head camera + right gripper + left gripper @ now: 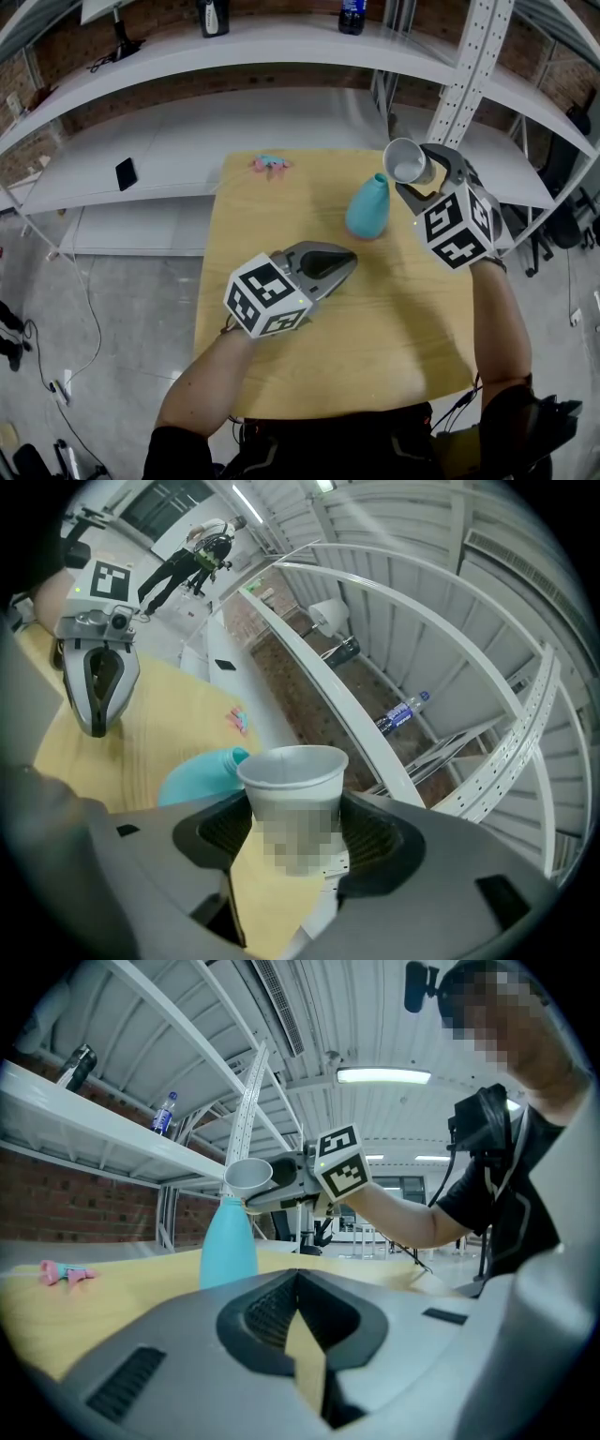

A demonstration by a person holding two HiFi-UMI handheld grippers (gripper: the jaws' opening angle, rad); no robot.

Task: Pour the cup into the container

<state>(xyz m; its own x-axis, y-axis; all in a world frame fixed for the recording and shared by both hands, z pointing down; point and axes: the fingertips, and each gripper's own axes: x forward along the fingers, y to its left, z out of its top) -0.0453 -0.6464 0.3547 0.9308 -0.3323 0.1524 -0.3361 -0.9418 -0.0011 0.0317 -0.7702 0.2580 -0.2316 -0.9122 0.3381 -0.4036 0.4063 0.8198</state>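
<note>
The left tool [345,263] is held out in front of the body on a bare forearm [208,375], its jaws closed together with nothing between them. The right tool [422,176] is held farther forward on the right forearm [497,314], turned sideways, its jaws clamped on a tipped cup [405,160].

text: none readable | cup [291,780]: print blurred out | shelf bottle [352,14]: label too small to read
</note>
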